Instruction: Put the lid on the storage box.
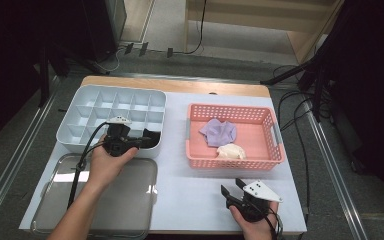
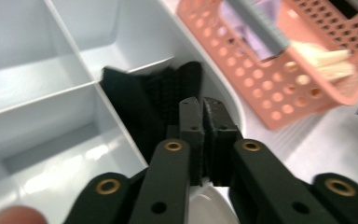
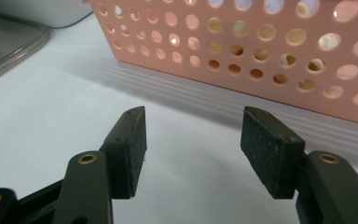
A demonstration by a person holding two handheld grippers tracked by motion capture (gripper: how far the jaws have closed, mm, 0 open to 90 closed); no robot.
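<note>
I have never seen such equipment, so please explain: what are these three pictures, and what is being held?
A person holds a two-jaw gripper in each hand. One picture looks down from above; the other two come from cameras on the grippers. On the table stand a grey divided box, a pink basket with a purple cloth and a cream cloth, and a clear lid. The left gripper is shut beside a black cloth in the box; whether it pinches it is unclear. The right gripper is open and empty.

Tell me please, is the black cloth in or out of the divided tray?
In: the black cloth sits inside a near-corner compartment of the divided tray.
</note>
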